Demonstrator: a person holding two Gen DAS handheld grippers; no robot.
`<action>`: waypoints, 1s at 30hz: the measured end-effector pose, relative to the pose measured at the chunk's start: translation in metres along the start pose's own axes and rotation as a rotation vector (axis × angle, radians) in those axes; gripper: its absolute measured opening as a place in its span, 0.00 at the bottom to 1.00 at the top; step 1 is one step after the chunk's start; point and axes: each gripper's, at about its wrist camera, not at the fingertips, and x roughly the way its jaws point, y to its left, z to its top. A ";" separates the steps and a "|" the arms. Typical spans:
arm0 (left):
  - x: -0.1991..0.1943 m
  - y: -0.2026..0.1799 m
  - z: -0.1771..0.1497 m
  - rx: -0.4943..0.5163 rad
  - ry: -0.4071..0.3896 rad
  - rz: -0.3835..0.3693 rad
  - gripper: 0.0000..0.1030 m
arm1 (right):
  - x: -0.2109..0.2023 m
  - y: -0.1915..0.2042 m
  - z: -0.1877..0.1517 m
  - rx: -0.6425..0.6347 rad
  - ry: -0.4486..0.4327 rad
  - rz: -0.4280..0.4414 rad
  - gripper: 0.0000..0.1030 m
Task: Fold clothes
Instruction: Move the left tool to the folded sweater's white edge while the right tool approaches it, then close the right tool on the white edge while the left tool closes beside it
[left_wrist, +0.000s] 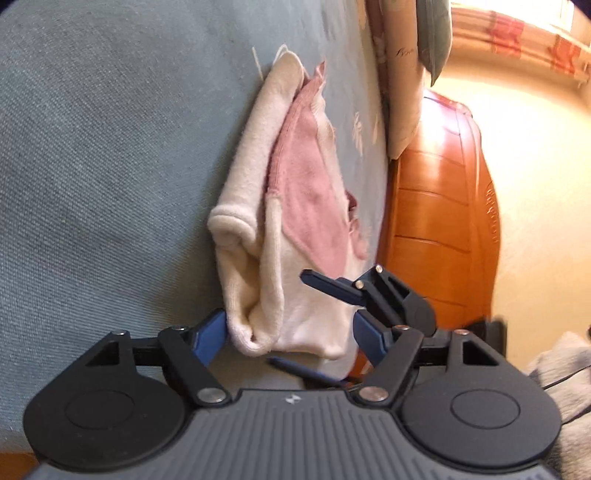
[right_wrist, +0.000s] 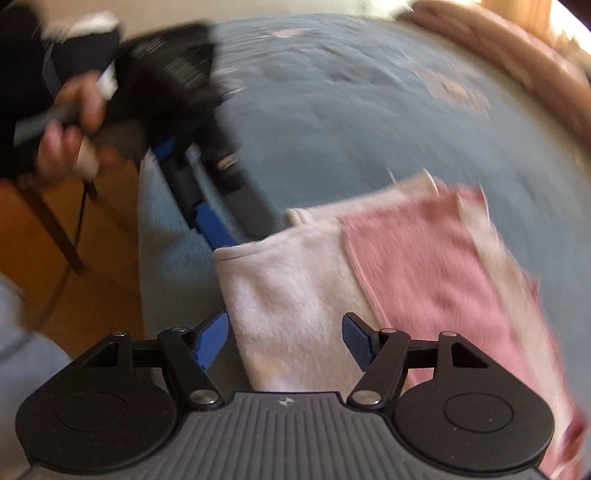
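Cream-pink sweater (left_wrist: 295, 229) on bed (left_wrist: 92, 166): soft, light, floppy; pinch near hem. Left gripper (left_wrist: 291, 336) and right gripper (right_wrist: 284, 339) fingers spread, empty.

A bed (left_wrist: 92, 155) carries everything, covered by a blue-grey sheet (right_wrist: 332, 122) with pale printed marks towards its far side. Directly on the sheet lies a folded cream and pink garment (left_wrist: 295, 206), in the left wrist view running from about 6 o'clock up to 12 o'clock through the middle of the picture. At 1 o'clock a pillow (left_wrist: 402, 103) rests at the sheet's edge, against the orange wooden headboard (left_wrist: 439, 206) at 3 o'clock. The right wrist view is blurred; there the garment fills the 4 to 6 o'clock part.
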 end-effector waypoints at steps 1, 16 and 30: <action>0.000 0.001 0.000 -0.005 -0.001 -0.005 0.71 | 0.002 0.008 0.001 -0.052 -0.010 -0.032 0.78; 0.005 0.009 0.003 -0.040 0.020 -0.080 0.71 | 0.052 0.062 0.007 -0.177 0.011 -0.437 0.55; -0.010 -0.019 0.049 0.129 -0.105 0.121 0.72 | 0.028 0.022 0.019 -0.006 0.013 -0.294 0.17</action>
